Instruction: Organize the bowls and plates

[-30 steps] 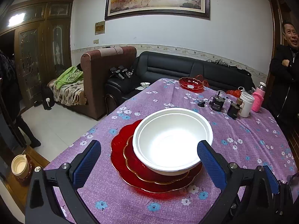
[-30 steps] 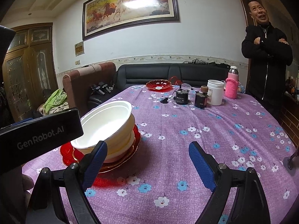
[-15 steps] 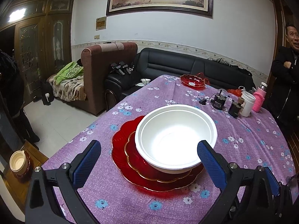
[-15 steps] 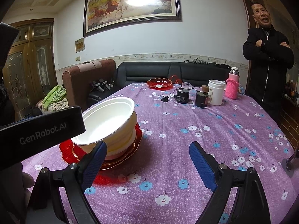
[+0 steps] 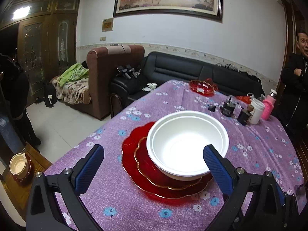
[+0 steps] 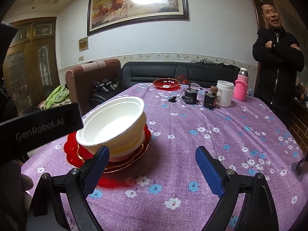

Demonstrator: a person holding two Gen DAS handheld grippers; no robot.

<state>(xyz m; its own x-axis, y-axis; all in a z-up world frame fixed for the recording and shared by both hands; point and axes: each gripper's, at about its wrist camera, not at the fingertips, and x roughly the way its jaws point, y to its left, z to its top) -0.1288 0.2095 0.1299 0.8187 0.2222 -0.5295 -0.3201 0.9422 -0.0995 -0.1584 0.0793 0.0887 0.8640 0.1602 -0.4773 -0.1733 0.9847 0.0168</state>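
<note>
The white bowls (image 5: 187,144) are stacked with mouths upward, leaning a little toward 10 o'clock in the right view, on two red plates (image 5: 134,154) on the table (image 5: 259,154). The left gripper (image 5: 154,165) and the right gripper (image 6: 152,169) have fingers wide apart, holding nothing; the stack is at the right gripper's 10 o'clock.

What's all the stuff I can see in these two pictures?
white bowls: at least two, nested, on the red plates
red plates: two, gold-rimmed, stacked near the table's left edge
red dish: one, far end
white jar: one, far right
pink bottle: one, beside the jar
dark jars: two, far middle
tablecloth: purple, flowered
sofa: black, behind the table
bystander: one, black jacket
left gripper: open, blue pads
right gripper: open, blue pads
</note>
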